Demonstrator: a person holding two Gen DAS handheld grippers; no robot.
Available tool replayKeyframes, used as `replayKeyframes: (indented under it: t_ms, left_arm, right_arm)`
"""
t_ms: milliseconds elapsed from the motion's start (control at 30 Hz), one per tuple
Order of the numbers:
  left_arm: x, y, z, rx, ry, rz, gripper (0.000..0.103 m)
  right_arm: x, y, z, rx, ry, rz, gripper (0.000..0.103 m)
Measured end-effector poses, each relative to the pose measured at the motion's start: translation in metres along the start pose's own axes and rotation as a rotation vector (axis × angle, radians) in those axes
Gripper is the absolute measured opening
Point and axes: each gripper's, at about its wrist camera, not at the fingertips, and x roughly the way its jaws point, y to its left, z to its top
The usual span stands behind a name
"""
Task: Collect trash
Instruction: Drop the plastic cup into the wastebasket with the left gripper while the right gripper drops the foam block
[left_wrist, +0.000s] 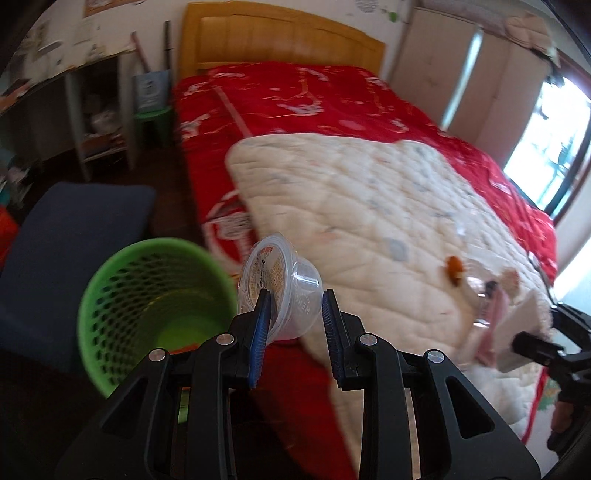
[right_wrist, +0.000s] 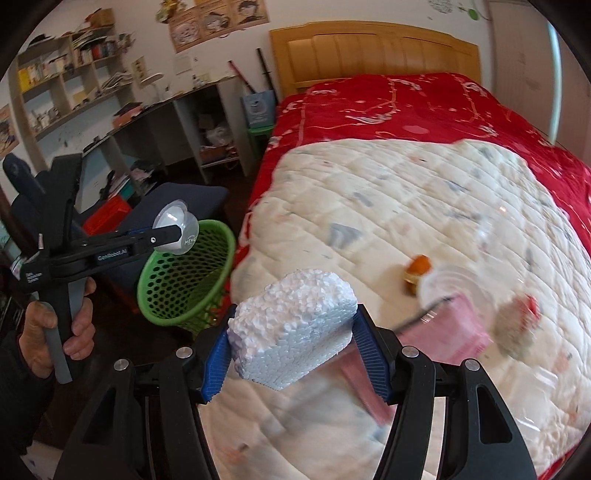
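Observation:
My left gripper (left_wrist: 295, 299) is shut on a clear plastic cup (left_wrist: 280, 280) with a printed lid, held just right of the green mesh bin (left_wrist: 147, 306) beside the bed. In the right wrist view the cup (right_wrist: 177, 229) hangs over the bin's (right_wrist: 184, 277) rim. My right gripper (right_wrist: 293, 325) is shut on a white foam block (right_wrist: 291, 325), held above the cream quilt (right_wrist: 406, 206). On the quilt lie an orange peel (right_wrist: 417, 269), a clear plastic lid (right_wrist: 454, 288), a pink packet (right_wrist: 443, 332) and a crumpled wad (right_wrist: 517, 321).
The bed has a red cover (left_wrist: 295, 96) and a wooden headboard (left_wrist: 280, 37). A dark blue chair (left_wrist: 74, 229) stands behind the bin. A desk with shelves (right_wrist: 147, 122) lines the left wall. A wardrobe (left_wrist: 461, 74) stands at the right.

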Motion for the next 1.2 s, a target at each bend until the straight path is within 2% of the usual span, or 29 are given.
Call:
replayKeyframes:
  t_ms: [100,333,433,467,633,933,1000,1200]
  left_arm:
    - [0.006,0.024,-0.001,-0.025,0.017,0.047,0.028]
    - [0.024,0.065,-0.01,-0.094,0.066,0.105,0.032]
    - [0.029,0.077,-0.015,-0.12,0.08,0.119,0.044]
    - [0.029,0.081,-0.017,-0.129,0.081,0.124,0.051]
    - [0.021,0.095,-0.026,-0.167,0.076,0.132,0.051]
    - [-0.008,0.113,-0.047,-0.195,0.064,0.203,0.051]
    - [-0.015,0.12,-0.053,-0.214,0.063,0.22,0.055]
    - [-0.03,0.132,-0.067,-0.229,0.058,0.251,0.056]
  right_arm:
    - [0.009,0.013,0.007,-0.02,0.005,0.016,0.06]
    - [0.031,0.042,0.021,-0.056,0.02,0.052,0.06]
    - [0.038,0.052,0.025,-0.069,0.026,0.063,0.06]
    - [0.04,0.054,0.027,-0.072,0.028,0.067,0.06]
    - [0.055,0.068,0.031,-0.093,0.044,0.08,0.06]
    - [0.094,0.103,0.044,-0.124,0.081,0.123,0.06]
    - [0.105,0.112,0.048,-0.131,0.09,0.13,0.06]
    - [0.14,0.143,0.061,-0.151,0.122,0.146,0.06]
